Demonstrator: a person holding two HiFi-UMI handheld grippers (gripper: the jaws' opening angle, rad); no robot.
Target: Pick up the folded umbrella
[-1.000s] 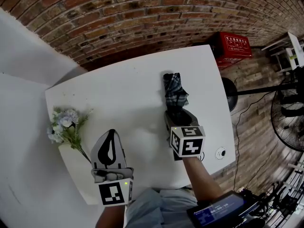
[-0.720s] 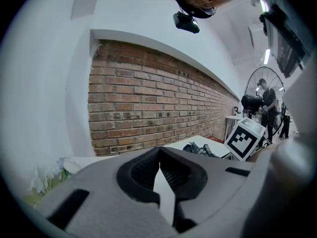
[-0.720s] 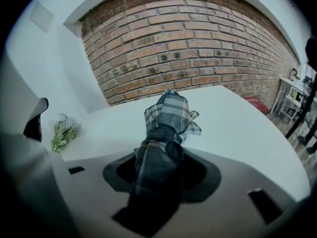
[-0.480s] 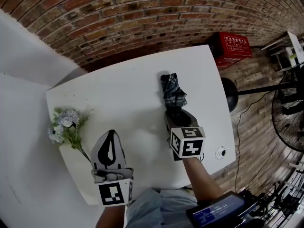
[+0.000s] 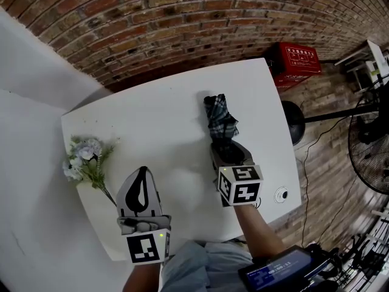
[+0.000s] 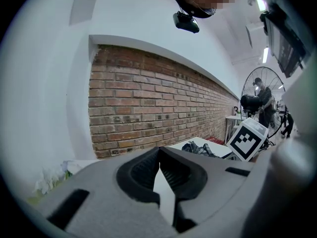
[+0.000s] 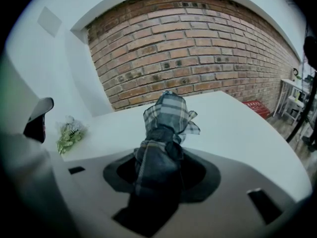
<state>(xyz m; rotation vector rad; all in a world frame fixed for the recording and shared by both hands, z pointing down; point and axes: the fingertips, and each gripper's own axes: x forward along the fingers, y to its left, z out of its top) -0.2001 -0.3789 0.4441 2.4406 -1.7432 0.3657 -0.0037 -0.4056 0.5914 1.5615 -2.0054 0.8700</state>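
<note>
Head view: the white table [image 5: 158,120] fills mid-frame. The right gripper [image 5: 226,143], right of centre, has just been closing its jaws and clamps the near end of the folded umbrella [image 5: 220,119], which stretches toward upper centre. The left gripper [image 5: 141,170], lower left, is clenched on nothing. Flowers [image 5: 85,160] lie at the table's left edge.

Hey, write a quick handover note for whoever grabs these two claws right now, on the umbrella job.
Right claw: closed on the near end of the folded umbrella, having just tightened onto it.
Left claw: shut, empty, held over the near edge of the table.
Umbrella's far end points toward the brick wall; flowers lie at the table's left edge.
Done: grip. Left: lift it clear; I can't tell whether it's off the table yet.
</note>
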